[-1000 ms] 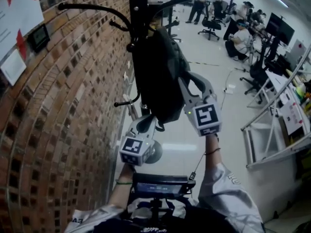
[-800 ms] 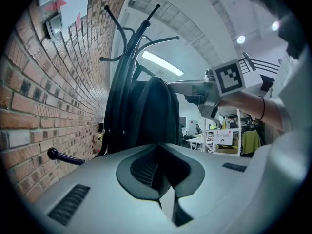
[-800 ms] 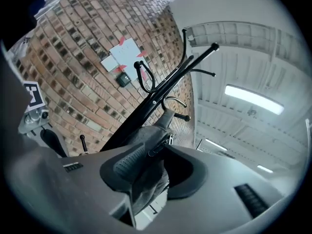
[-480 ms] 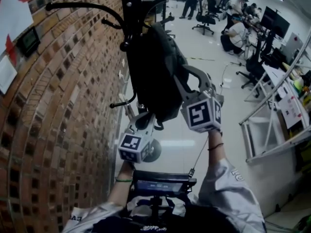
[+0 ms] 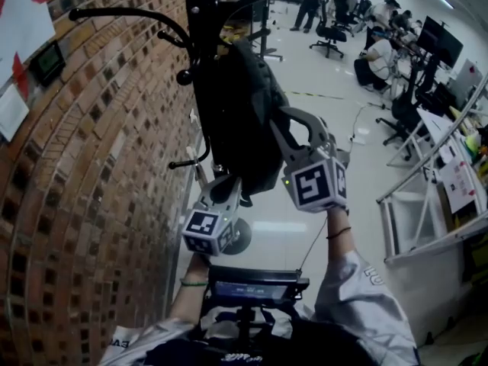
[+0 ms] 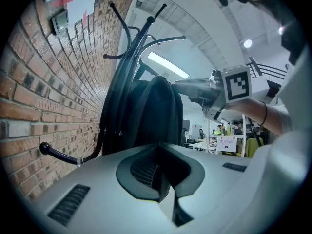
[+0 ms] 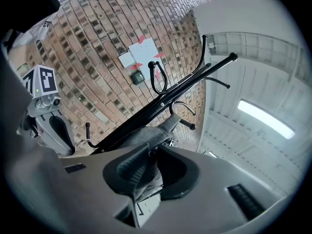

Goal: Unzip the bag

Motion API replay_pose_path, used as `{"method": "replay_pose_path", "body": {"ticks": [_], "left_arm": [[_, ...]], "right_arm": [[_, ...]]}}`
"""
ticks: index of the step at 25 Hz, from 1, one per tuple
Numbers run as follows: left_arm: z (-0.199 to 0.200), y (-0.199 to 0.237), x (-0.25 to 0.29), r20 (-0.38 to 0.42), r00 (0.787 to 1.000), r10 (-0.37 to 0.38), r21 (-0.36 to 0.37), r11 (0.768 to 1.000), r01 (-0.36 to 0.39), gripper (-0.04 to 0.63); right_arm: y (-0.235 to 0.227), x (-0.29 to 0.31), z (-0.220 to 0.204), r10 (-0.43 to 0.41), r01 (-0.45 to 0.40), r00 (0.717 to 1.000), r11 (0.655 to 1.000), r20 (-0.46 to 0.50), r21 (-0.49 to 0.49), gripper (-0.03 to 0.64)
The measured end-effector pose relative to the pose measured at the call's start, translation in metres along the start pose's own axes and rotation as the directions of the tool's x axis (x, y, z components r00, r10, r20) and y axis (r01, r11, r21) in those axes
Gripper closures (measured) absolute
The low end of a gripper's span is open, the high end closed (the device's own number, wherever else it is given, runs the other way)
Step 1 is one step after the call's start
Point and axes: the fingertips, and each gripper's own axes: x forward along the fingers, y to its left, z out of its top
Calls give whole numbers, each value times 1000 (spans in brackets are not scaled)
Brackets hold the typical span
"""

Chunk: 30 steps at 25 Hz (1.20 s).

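1. The bag (image 5: 242, 120) is a black backpack. It hangs upright from a hook of a black coat rack (image 5: 200, 21), close beside a brick wall (image 5: 91, 174) and above the pale floor (image 5: 320, 97).
2. The right gripper (image 5: 274, 124) reaches the bag's right side at about mid height. In the right gripper view its jaws are drawn narrow, and a fold of the bag's grey-looking fabric passes between the ribbed pads (image 7: 127, 167). Whether a zip tab is inside this fold, I cannot tell.
3. The left gripper (image 5: 227, 186) is lower, with its tip at the bottom edge of the bag. In the left gripper view its jaws meet at the tips, and the dark bag stands directly behind them. Whether they pinch any cloth there, I cannot make out.
4. The two grippers are apart from each other, the right one higher and further forward, the left one nearer to the wall.
5. Sheets of paper (image 5: 27, 17) with red tape are fixed on the wall, up to the left.
6. Far behind, at the right, people (image 5: 377, 52) sit on office chairs at desks with monitors.
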Motion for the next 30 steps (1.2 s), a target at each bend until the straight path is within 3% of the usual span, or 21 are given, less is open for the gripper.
{"method": "replay_pose_path", "body": {"ticks": [8,15,30], "left_arm": [[3,-1,-7,10,998,60,-21,998,-60,588],[4,4,-8,14,997,81,-40,996,-81,588],[2,0,0,8,996,84,-39,996,-84,588]], "right_arm": [[-6,-9,0,4,-7,998,999,66,49,581],[-21,-11,-7,-29,14,995,988,98,152,615],[-28,-4,-12,92,-104,993,982,78,157,612]]}}
